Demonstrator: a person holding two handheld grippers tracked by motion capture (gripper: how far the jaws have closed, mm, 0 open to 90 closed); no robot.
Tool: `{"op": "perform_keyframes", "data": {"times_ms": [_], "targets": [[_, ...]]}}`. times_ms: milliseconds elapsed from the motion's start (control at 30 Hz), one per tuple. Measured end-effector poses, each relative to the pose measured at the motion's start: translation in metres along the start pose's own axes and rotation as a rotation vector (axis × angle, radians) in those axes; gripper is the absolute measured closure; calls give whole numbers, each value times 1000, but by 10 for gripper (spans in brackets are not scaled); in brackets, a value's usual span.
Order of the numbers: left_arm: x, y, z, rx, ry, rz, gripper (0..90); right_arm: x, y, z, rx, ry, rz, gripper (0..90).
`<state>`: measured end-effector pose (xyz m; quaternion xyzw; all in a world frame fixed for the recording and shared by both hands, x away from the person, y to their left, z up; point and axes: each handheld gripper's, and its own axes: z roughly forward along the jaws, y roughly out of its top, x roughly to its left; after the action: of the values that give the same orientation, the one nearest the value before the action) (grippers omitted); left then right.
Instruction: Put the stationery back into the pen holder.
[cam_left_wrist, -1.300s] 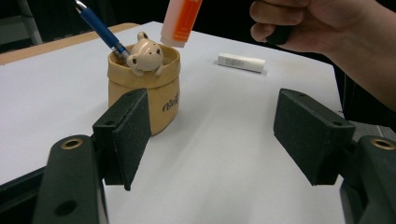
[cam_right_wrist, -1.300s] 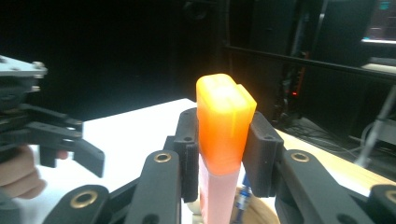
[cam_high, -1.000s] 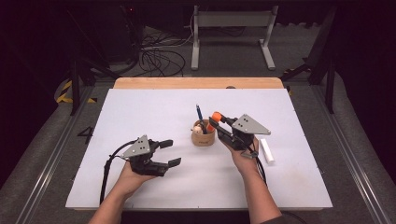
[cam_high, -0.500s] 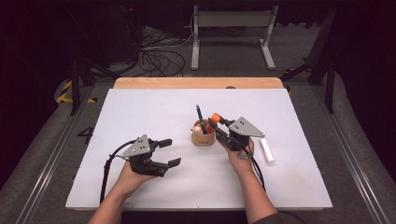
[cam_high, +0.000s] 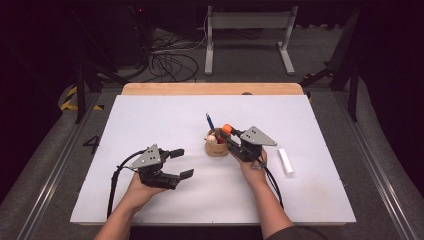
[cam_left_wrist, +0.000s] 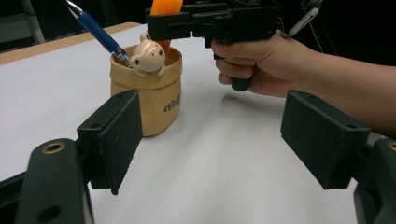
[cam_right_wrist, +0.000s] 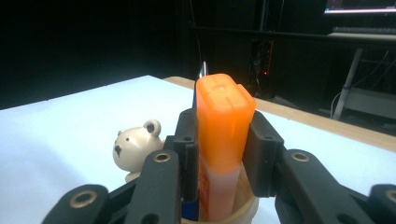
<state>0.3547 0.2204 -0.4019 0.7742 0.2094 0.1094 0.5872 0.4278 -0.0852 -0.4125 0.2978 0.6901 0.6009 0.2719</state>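
**Inspector A:** High view first. What was the surface?

**Inspector B:** A white tabletop (cam_high: 165, 115) with a bare wooden strip (cam_high: 212, 88) along its far edge. It stood on grey floor (cam_high: 385, 150) in a dark room. Black cables (cam_high: 170, 60) lay coiled beyond the far edge, beside a pale metal frame (cam_high: 250, 30). Yellow-and-black tape (cam_high: 75, 100) marked the floor at the left.

**A:** And the things on it?

**B:** A tan cup (cam_high: 217, 148) stood near the middle, a blue pen (cam_high: 209, 121) leaning out of it. The right claw (cam_high: 230, 139) was at the cup's rim, pinching an orange-capped marker (cam_high: 227, 129). A white stick (cam_high: 285, 161) lay apart to the right. The left claw (cam_high: 180, 163) rested low at the near left, spread, holding nothing.

**A:** Left gripper view?

**B:** Its own jaws stood wide over bare white tabletop (cam_left_wrist: 224, 154). Ahead, the cup (cam_left_wrist: 154, 93) carried a small bear figure (cam_left_wrist: 148, 57) at its rim and the pen (cam_left_wrist: 95, 30). The right hand (cam_left_wrist: 261, 60) held its claw level above the cup, the marker (cam_left_wrist: 166, 7) pointing down into it.

**A:** Right gripper view?

**B:** The claw (cam_right_wrist: 223, 154) was clamped on the marker (cam_right_wrist: 223, 116) from both sides, its lower end inside the cup (cam_right_wrist: 243, 207). The bear (cam_right_wrist: 135, 149) sat just to the left. Behind, the wooden strip (cam_right_wrist: 327, 123) and a dark room.
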Motion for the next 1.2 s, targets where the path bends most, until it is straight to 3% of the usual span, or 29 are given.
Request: {"op": "perform_keyframes", "data": {"times_ms": [267, 967, 1200], "targets": [[-1, 0, 0, 4, -5, 2, 216, -4, -4, 7, 11, 14, 46, 701], [0, 0, 0, 4, -3, 3, 217, -5, -3, 21, 31, 9, 64, 698], [0, 0, -1, -1, -5, -5, 217, -7, -4, 22, 56, 8, 71, 653]]}}
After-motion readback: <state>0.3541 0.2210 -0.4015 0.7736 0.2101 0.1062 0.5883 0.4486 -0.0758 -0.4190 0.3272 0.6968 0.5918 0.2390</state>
